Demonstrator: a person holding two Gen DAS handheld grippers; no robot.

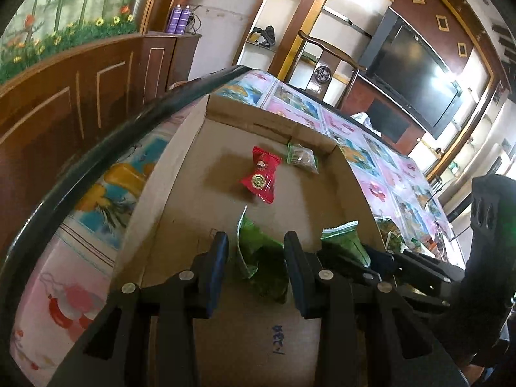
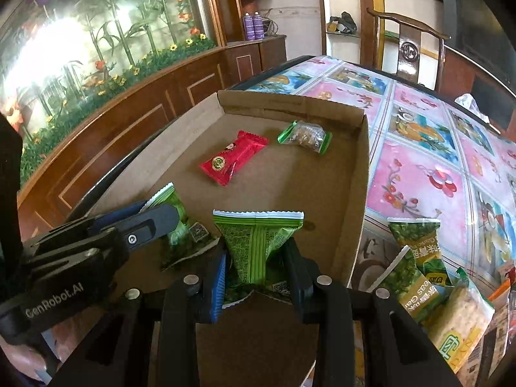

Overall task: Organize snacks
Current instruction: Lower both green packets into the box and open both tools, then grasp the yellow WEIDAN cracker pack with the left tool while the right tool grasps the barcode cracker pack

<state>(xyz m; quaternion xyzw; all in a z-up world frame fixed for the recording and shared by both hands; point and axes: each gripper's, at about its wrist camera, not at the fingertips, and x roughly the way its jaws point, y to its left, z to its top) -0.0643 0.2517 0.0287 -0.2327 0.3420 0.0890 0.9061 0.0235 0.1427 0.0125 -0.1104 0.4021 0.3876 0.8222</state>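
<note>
Inside cardboard box (image 2: 358, 174), red packet (image 2: 233, 157) (flat), clear-green packet (image 2: 304, 137)

1. A cardboard tray (image 2: 358, 174) lies on the table (image 2: 416, 174), near its left edge.
2. In the tray's far part, a red snack packet (image 2: 232, 158) lies left of a clear-windowed packet (image 2: 304, 137).
3. Nearer, two green packets (image 2: 258, 248) (image 2: 180, 229) sit side by side.
4. More snack bags (image 2: 425, 277) lie on the table right of the tray.
</note>
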